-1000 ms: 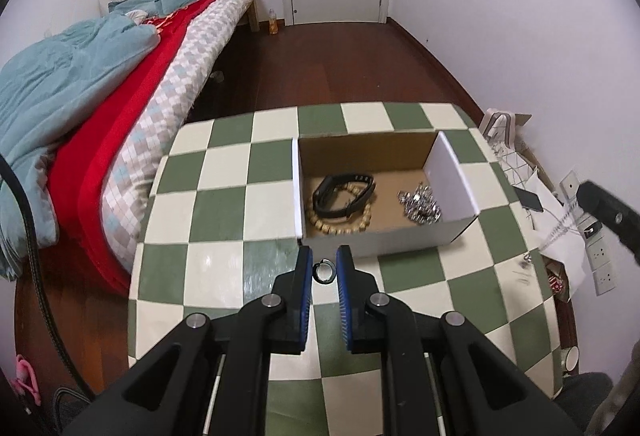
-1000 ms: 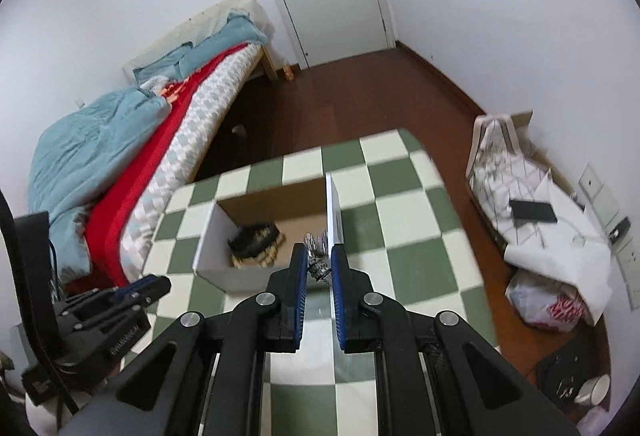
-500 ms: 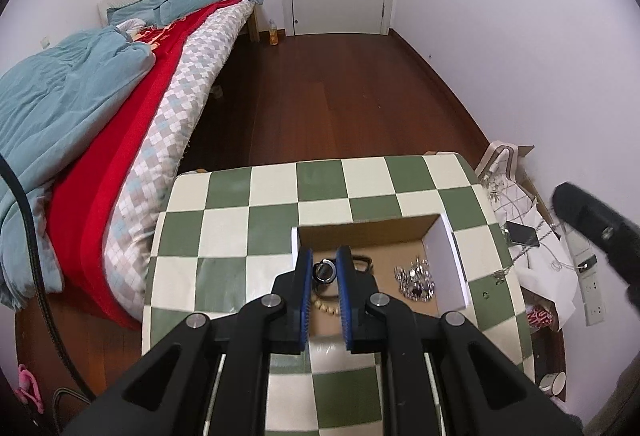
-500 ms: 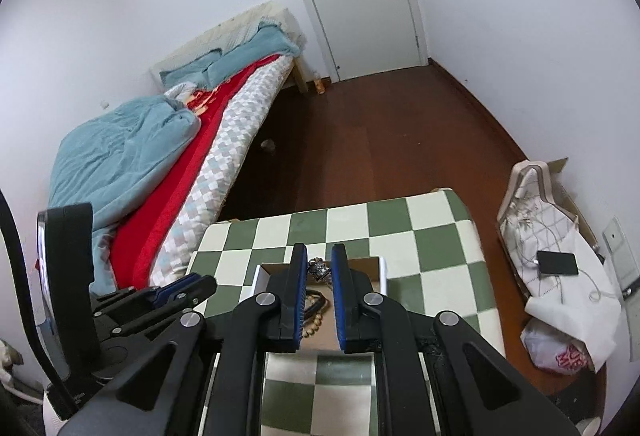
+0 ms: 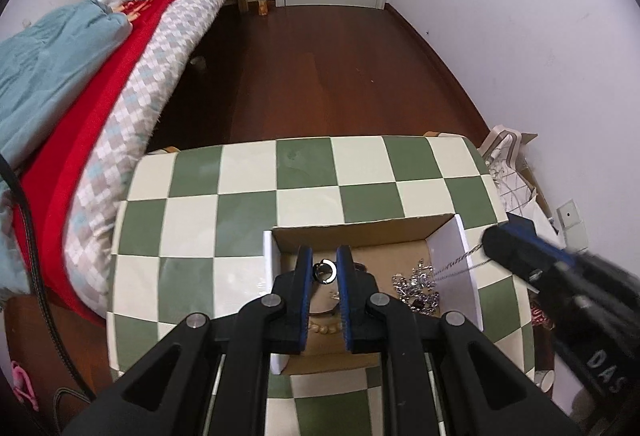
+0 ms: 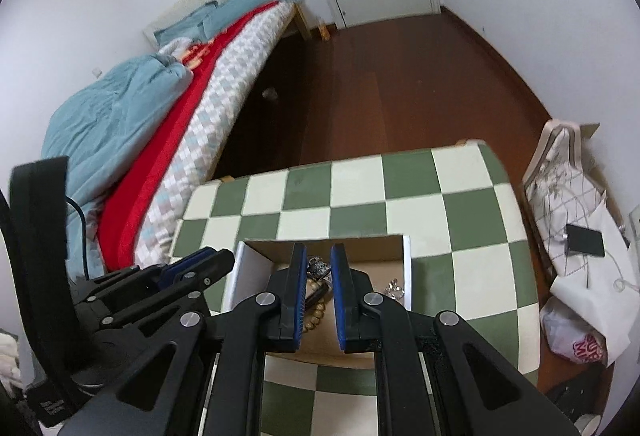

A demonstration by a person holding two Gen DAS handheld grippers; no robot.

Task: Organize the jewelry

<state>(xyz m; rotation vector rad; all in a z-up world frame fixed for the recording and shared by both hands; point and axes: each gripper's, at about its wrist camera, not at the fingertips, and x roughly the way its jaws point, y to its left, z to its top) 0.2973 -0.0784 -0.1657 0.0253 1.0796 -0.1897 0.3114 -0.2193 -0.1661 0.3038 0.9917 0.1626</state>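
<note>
The left gripper (image 5: 324, 270) pinches a ring (image 5: 325, 271) directly above the box's (image 5: 454, 256) left half; the right gripper (image 6: 319, 268) clamps a chain (image 6: 319, 268) over the same box.

Left hand-held gripper (image 5: 325, 268) — black linkage arms, blue fingers (image 5: 306, 272), silver screws.

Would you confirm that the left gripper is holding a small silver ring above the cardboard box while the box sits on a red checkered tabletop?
Not quite: the tabletop is green and cream checkered, as the left wrist view shows. The left gripper does hold the small silver ring above the cardboard box.
</note>
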